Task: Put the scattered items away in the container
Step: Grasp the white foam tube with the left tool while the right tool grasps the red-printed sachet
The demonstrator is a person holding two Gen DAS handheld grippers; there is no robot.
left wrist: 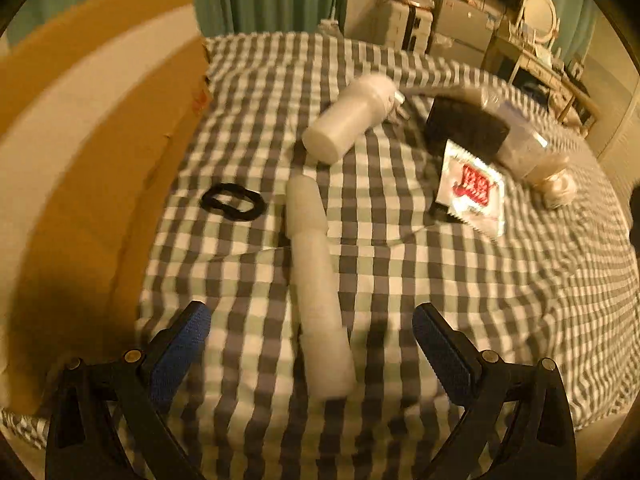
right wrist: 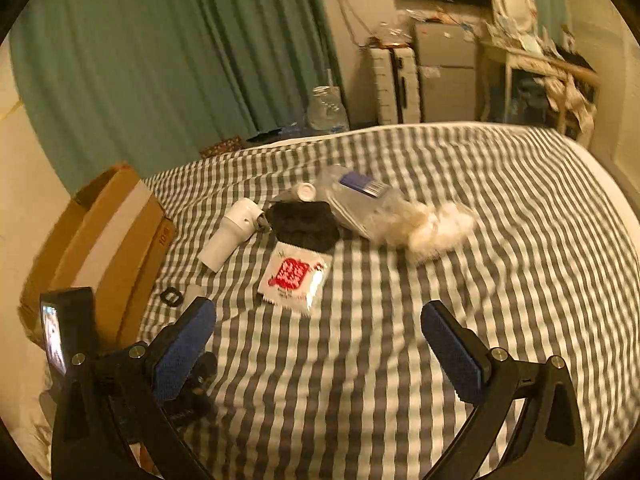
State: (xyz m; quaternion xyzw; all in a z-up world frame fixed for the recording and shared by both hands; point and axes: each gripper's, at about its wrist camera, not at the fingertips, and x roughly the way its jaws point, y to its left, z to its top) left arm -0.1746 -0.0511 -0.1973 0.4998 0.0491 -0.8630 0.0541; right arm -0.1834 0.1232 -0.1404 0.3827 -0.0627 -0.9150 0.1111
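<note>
My left gripper [left wrist: 312, 320] is open, low over the checked bed, its fingers on either side of a long white foam tube [left wrist: 318, 288] without touching it. Beyond lie a black hair tie [left wrist: 234, 202], a white bottle [left wrist: 352, 120], a black pouch [left wrist: 464, 130], a white sachet with red print [left wrist: 472, 192] and a clear plastic bag of cotton [left wrist: 528, 148]. The cardboard box [left wrist: 92, 152] stands at the left. My right gripper [right wrist: 318, 320] is open and empty, above the bed short of the sachet [right wrist: 294, 276], the bottle [right wrist: 234, 234], the pouch [right wrist: 304, 224], the bag [right wrist: 372, 204] and the box [right wrist: 112, 248].
The checked bedspread [right wrist: 400, 360] covers the whole work area. A large water bottle [right wrist: 326, 110] and green curtains [right wrist: 168, 60] stand behind the bed. Cabinets [right wrist: 444, 72] and a cluttered desk [right wrist: 540, 80] are at the back right.
</note>
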